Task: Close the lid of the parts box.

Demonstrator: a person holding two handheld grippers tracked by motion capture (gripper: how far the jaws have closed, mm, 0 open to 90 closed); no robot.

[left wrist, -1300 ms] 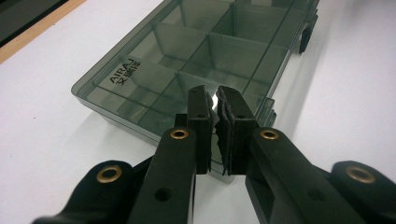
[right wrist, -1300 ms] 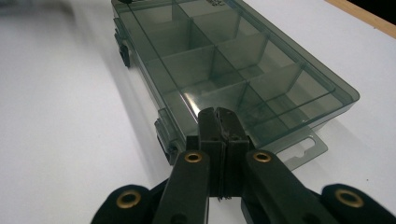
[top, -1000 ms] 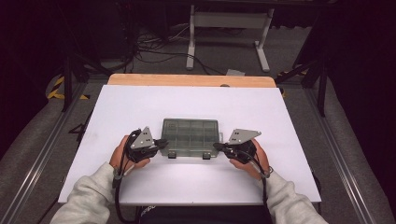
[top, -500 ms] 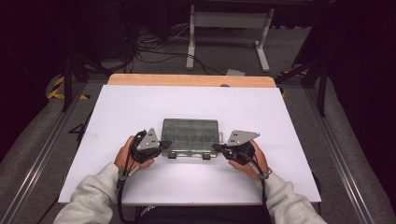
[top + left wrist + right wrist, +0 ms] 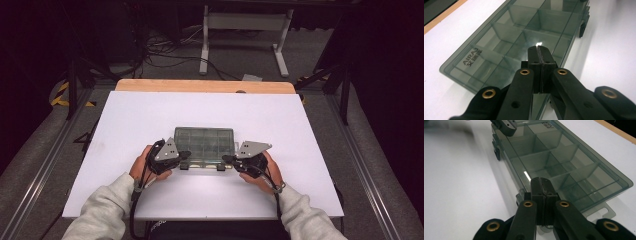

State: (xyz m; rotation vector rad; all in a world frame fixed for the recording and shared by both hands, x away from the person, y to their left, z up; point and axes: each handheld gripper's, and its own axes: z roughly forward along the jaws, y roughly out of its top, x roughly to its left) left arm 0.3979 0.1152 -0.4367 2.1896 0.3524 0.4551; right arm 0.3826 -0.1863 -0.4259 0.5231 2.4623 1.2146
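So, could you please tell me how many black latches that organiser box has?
2: one latch by the left hand-held gripper, one latch by the right hand-held gripper.

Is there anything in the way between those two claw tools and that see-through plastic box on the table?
Nothing visible. The left gripper and right gripper sit right at the near corners of the box, jaws pressed shut over its front edge. Only bare white table surrounds it.

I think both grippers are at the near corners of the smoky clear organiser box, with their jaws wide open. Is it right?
Not quite. Both the left gripper and the right gripper do sit at the organiser box's near corners, but each gripper view shows the jaws pressed shut.
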